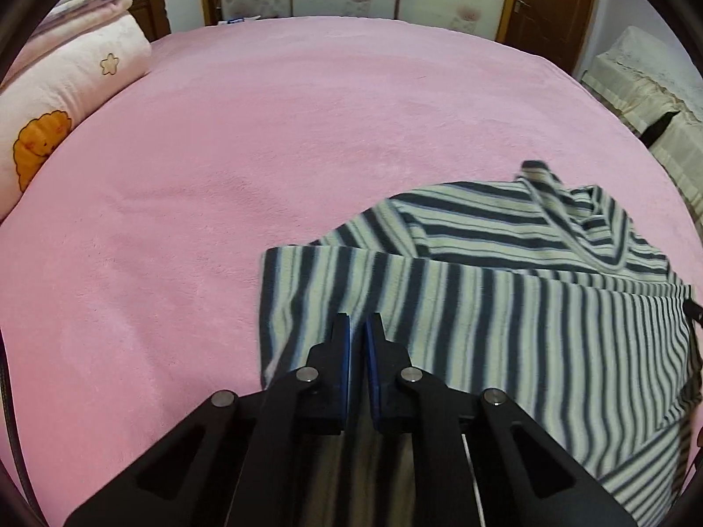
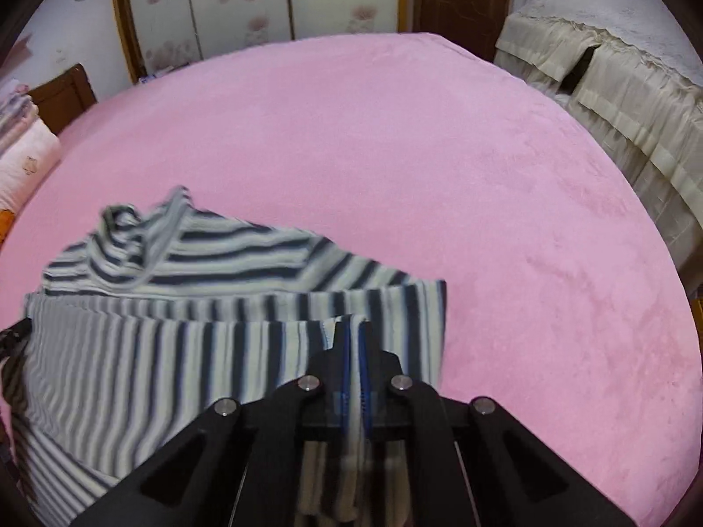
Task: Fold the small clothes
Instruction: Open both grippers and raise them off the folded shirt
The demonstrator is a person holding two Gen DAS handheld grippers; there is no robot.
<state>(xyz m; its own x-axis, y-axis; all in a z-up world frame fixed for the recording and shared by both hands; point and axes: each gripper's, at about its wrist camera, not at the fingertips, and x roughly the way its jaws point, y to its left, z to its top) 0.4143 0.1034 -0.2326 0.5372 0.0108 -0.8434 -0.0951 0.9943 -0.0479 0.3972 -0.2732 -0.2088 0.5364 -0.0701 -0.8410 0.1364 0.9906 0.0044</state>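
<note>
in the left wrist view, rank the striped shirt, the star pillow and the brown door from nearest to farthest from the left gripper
1. Striped shirt, directly under the left gripper, spreading right.
2. Star pillow, far left on the pink bed.
3. Brown door, upper right, beyond the bed.

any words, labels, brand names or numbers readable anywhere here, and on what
No readable text in either view.
Pillow: only pictures, a star outline and an orange cartoon shape, no letters.
Striped shirt: stripes only, no label showing.
Wardrobe doors: flower print, no writing.
Small items at the bed's far edge: too small and blurred to read.
</note>
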